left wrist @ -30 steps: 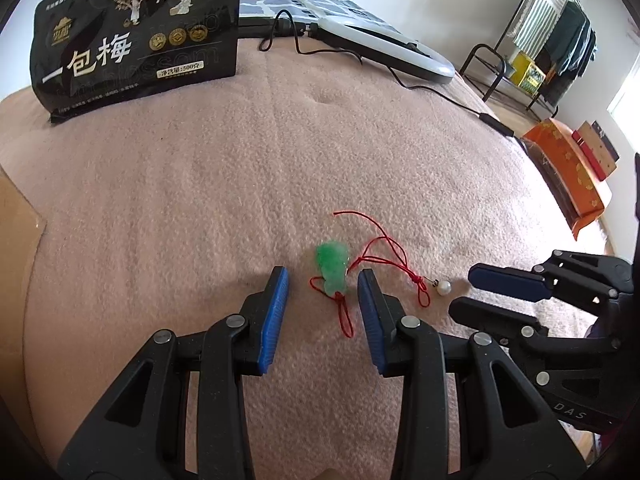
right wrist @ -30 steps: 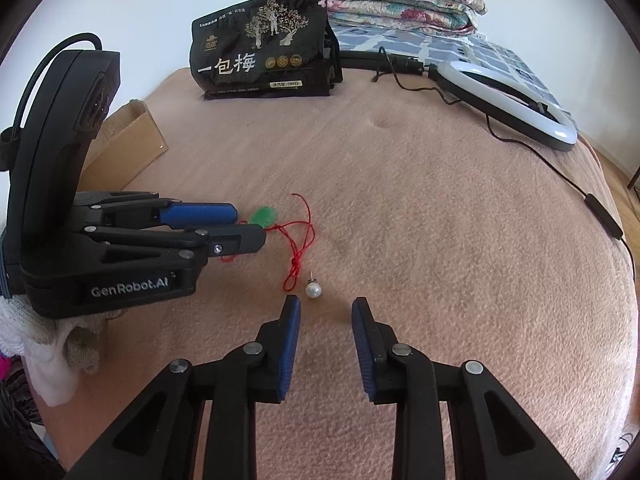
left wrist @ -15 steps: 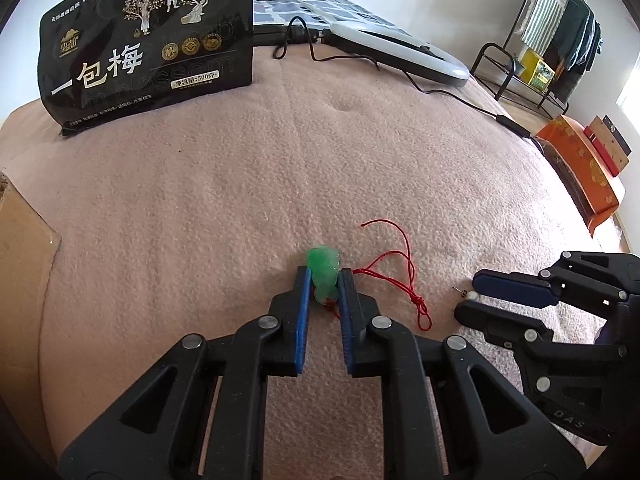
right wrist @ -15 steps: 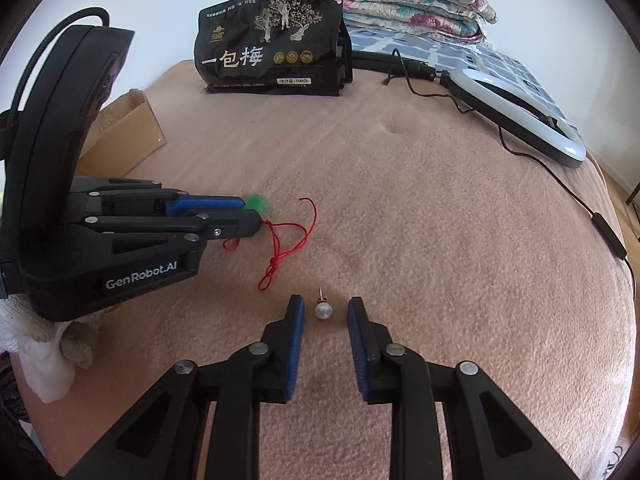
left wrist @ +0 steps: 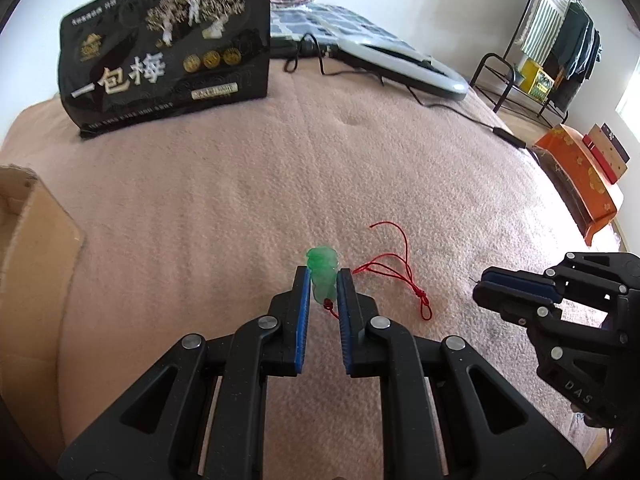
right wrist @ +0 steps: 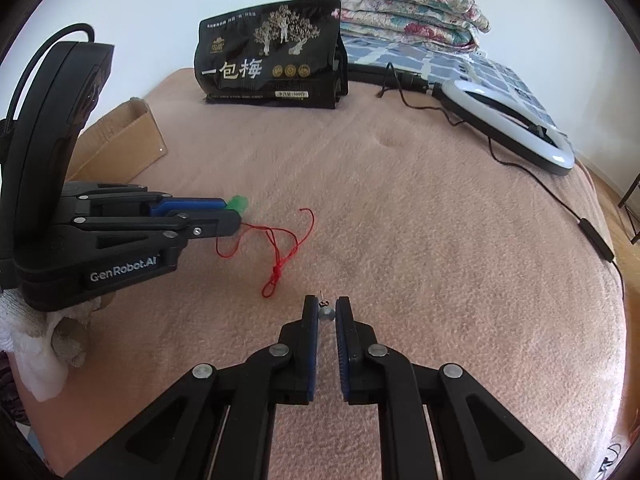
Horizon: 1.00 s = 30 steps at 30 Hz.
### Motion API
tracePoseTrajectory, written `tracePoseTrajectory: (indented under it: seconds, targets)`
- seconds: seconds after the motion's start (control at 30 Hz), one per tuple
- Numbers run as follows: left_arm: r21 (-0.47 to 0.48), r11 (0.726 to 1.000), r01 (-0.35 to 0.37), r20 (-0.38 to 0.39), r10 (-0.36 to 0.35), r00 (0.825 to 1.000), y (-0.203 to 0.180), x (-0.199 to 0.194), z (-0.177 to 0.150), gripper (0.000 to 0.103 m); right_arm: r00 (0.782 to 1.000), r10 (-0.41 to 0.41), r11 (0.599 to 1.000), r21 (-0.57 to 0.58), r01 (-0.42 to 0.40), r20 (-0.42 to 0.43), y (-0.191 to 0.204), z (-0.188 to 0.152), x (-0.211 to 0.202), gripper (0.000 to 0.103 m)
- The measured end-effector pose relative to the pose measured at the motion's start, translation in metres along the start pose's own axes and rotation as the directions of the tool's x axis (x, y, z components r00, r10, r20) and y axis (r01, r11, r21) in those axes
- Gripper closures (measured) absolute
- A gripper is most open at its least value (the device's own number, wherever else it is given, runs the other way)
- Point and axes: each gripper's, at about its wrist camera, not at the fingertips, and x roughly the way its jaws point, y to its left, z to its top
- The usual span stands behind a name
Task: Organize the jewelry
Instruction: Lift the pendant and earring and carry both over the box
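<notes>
My left gripper [left wrist: 323,278] is shut on a green jade pendant [left wrist: 323,268]; its red cord [left wrist: 394,270] trails to the right on the pink blanket. In the right wrist view the left gripper [right wrist: 232,216] holds the pendant [right wrist: 237,202] at left, a little above the blanket, with the cord [right wrist: 280,248] hanging down. My right gripper [right wrist: 327,310] is shut on a small pearl earring [right wrist: 326,313], its metal post pointing forward. The right gripper [left wrist: 486,288] also shows at the right of the left wrist view.
A black snack bag [right wrist: 272,66] stands at the back. A cardboard box [right wrist: 120,144] is at the left edge. A ring light [right wrist: 508,124] with a cable [right wrist: 592,236] lies at the right. Folded quilts [right wrist: 396,12] are stacked behind. An orange box [left wrist: 576,172] sits beside the bed.
Both grippers have closed: the left on the green pendant, which is now lifted slightly, and the right on the pearl earring.
</notes>
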Motion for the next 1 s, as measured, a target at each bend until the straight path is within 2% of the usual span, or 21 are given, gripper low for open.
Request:
tracePoseTrajectory:
  seconds: [0.37,1.0]
  targets:
    - [-0.034,0.999,0.02,0.111,-0.016,0.994,0.013,-0.061,0.012,0.091,0.998,-0.022,1.0,0.002,0.022,0.054,0.017,0.008,-0.042,0.097]
    - [-0.076,0.997,0.03,0.292,-0.006,0.957,0.04,-0.171,0.008,0.091,0.985,0.013,1.0,0.0,-0.013,0.173,0.08,0.03,-0.094,0.097]
